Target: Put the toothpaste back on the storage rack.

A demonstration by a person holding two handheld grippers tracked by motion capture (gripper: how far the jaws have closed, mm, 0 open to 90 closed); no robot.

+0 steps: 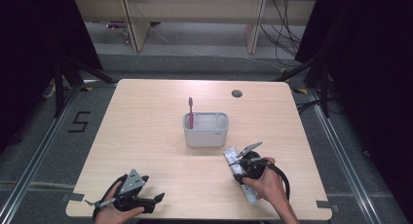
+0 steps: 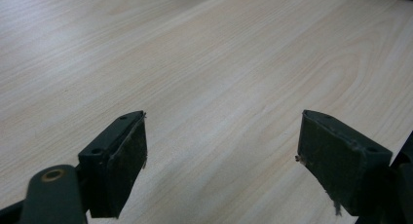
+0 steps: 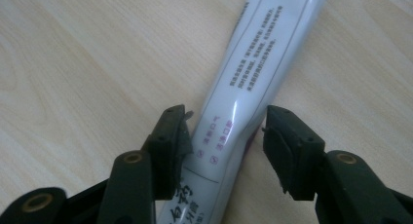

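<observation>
Your right tongs (image 3: 226,136) stand narrow around the toothpaste tube (image 3: 253,63), lying on the near right worktop (image 1: 146,136), not yet pressing it, so lifting it to the holder (image 1: 205,130) remains, while your left tongs (image 2: 221,156) rest wide, holding nothing.

A grey holder (image 1: 205,131) on the table (image 1: 146,131) holds what looks like a red toothbrush (image 1: 191,112).

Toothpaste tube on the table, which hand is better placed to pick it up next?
Right. The right gripper already straddles the toothpaste tube, one jaw on each side. The left gripper stands open over bare table.
</observation>
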